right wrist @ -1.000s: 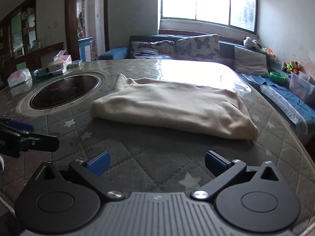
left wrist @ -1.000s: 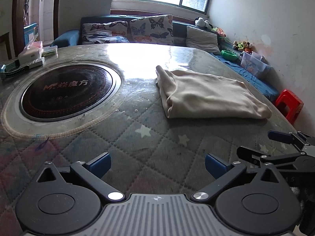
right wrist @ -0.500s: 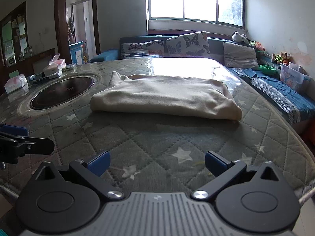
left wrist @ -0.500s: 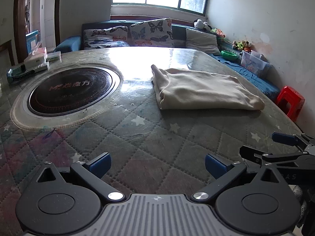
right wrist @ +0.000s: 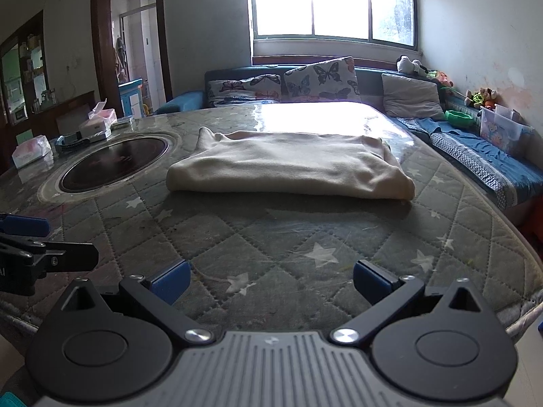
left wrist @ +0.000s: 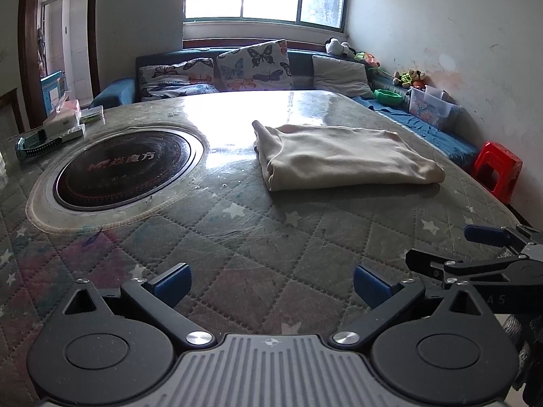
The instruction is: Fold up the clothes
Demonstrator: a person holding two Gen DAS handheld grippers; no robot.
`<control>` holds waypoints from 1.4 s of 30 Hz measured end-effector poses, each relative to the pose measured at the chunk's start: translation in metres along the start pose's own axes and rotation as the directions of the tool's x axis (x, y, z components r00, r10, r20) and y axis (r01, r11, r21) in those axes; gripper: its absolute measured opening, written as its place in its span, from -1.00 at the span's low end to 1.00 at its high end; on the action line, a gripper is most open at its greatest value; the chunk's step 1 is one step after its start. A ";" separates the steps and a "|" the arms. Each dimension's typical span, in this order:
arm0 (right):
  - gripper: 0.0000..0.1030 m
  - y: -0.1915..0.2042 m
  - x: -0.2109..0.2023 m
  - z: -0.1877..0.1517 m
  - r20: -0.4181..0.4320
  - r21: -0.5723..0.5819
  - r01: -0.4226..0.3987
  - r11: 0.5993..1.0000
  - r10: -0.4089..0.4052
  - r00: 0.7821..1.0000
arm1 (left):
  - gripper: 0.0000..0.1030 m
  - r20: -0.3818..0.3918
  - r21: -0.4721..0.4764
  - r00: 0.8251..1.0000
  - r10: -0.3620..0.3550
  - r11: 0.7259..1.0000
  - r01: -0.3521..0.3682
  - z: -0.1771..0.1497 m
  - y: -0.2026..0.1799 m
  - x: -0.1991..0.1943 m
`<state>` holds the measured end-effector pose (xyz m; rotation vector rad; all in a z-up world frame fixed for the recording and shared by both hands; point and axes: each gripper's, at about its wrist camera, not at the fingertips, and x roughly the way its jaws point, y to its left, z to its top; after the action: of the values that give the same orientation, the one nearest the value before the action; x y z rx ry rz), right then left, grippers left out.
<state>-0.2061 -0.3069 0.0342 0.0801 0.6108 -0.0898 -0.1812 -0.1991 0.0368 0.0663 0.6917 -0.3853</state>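
A cream garment (left wrist: 342, 157) lies folded into a flat rectangle on the quilted round table (left wrist: 237, 237); it also shows in the right wrist view (right wrist: 288, 169). My left gripper (left wrist: 271, 283) is open and empty, over the table's near part, well short of the garment. My right gripper (right wrist: 269, 279) is open and empty near the table's front edge, also apart from the garment. The right gripper's fingers (left wrist: 485, 234) show at the right edge of the left wrist view; the left gripper's fingers (right wrist: 23, 225) show at the left of the right wrist view.
A dark round cooktop inset (left wrist: 125, 169) sits in the table's left part. Tissue boxes (left wrist: 64, 122) and a watch lie at the far left. A sofa with butterfly pillows (left wrist: 251, 68) stands behind. A red stool (left wrist: 497, 171) stands at the right.
Both grippers have drawn back from the folded garment toward the table's front edge and risen a little. The garment has not moved.
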 end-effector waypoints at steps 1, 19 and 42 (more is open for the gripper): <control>1.00 0.000 -0.001 0.000 0.001 0.001 0.001 1.000 -0.001 1.000 | 1.00 0.000 0.000 1.000 -0.002 1.000 0.002 0.000 0.000 0.000; 1.00 0.008 -0.010 0.010 0.012 -0.003 0.026 1.000 -0.026 1.000 | 1.00 0.011 0.046 0.999 -0.034 0.998 0.034 0.006 -0.004 -0.002; 1.00 -0.007 0.028 0.027 -0.050 0.012 0.016 1.000 -0.016 0.999 | 1.00 -0.076 0.030 0.997 -0.025 0.999 0.028 0.034 0.005 0.037</control>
<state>-0.1686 -0.3185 0.0398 0.0898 0.6610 -0.1073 -0.1327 -0.2130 0.0393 0.1017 0.7619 -0.4205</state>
